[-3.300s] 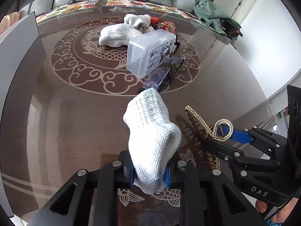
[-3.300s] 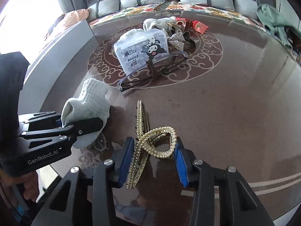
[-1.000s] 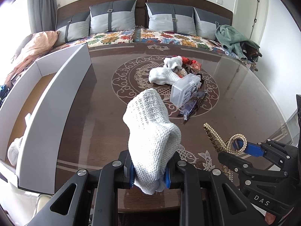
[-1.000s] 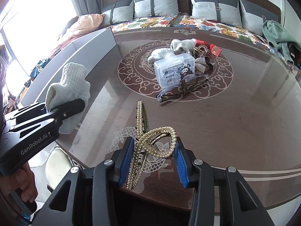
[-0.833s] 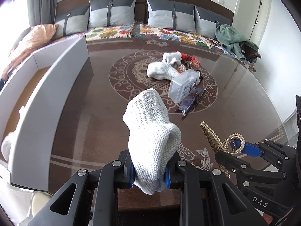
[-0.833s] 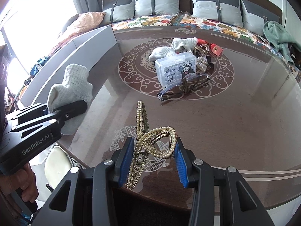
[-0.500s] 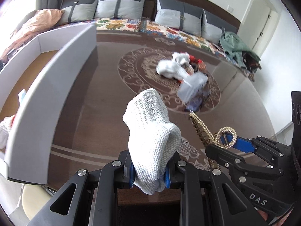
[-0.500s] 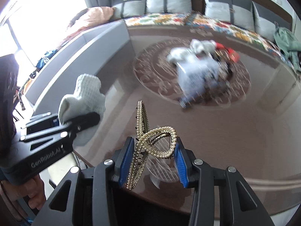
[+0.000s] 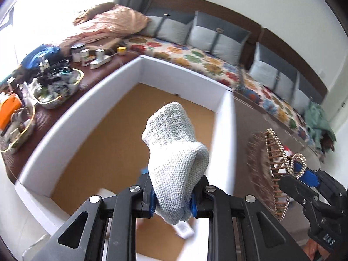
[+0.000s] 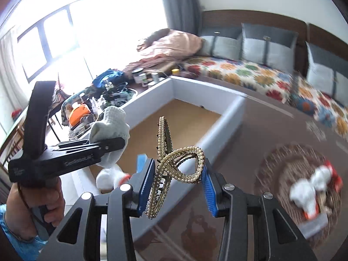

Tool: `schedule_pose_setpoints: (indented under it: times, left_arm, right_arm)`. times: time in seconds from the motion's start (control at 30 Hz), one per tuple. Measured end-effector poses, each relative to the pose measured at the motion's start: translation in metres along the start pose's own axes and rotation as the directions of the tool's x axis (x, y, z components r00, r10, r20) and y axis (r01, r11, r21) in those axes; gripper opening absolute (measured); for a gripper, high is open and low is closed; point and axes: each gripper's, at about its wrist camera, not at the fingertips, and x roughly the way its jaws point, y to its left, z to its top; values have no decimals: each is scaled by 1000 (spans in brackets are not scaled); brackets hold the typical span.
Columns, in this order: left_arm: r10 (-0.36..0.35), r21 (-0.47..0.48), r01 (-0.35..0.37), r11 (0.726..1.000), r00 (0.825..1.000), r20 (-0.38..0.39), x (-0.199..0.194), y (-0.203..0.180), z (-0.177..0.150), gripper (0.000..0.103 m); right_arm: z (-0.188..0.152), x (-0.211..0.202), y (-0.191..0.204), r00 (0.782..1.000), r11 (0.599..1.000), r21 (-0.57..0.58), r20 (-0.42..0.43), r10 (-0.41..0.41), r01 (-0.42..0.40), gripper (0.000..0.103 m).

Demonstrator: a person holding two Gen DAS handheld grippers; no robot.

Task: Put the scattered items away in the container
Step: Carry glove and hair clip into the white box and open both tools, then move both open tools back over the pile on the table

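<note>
The left gripper [image 9: 173, 198] is clamped on a white knitted sock [image 9: 175, 152], which hangs over the box [image 9: 71, 117]. The sock is light and soft, so any fold gives a safe hold. At 3 o'clock from it, the right gripper [image 10: 174, 178] pinches a pearl hair clip [image 10: 174, 163] by its loop; it is stiff, thin and probably fragile. Compared with a second ago, both grippers have swung from the table [image 10: 250, 143] toward the box.
</note>
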Motion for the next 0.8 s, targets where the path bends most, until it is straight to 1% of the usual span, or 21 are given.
schedule_pose_setpoints:
  times: [0.07, 0.2, 0.33, 0.43, 0.47, 0.5, 0.53, 0.57, 0.6, 0.8]
  left_arm:
    - [32, -15, -33, 999, 999, -31, 21, 19, 12, 23]
    - [44, -45, -49, 998, 992, -114, 62, 38, 19, 23]
    - [56, -30, -62, 998, 984, -171, 84, 39, 15, 24]
    - [41, -31, -49, 998, 976, -213, 97, 39, 10, 31]
    - [36, -28, -44, 999, 974, -225, 100, 38, 9, 39]
    - [34, -28, -41, 999, 973, -230, 101, 38, 7, 49]
    - [35, -29, -43, 999, 973, -227, 101, 39, 6, 54]
    - [38, -30, -45, 999, 975, -221, 99, 39, 6, 62]
    - [40, -30, -48, 998, 976, -215, 96, 40, 6, 67]
    - [19, -67, -30, 997, 987, -161, 66, 45, 5, 68]
  right_arm:
    - [16, 29, 13, 1000, 1000, -24, -9, 12, -12, 43]
    - [37, 89, 28, 998, 999, -35, -64, 24, -26, 43]
    - [37, 131, 29, 991, 1000, -23, -130, 14, -18, 43]
    - [33, 152, 25, 984, 1000, 9, -176, 28, -27, 44]
    - [32, 155, 21, 982, 999, 33, -185, 37, -31, 44]
    - [31, 158, 17, 981, 998, 52, -189, 41, -31, 44]
    - [31, 159, 15, 982, 998, 64, -185, 36, -25, 45]
    - [31, 157, 12, 983, 997, 73, -179, 31, -18, 45]
    - [32, 155, 10, 985, 996, 83, -169, 30, -16, 45]
    - [40, 121, 2, 995, 992, 121, -99, 35, -23, 46]
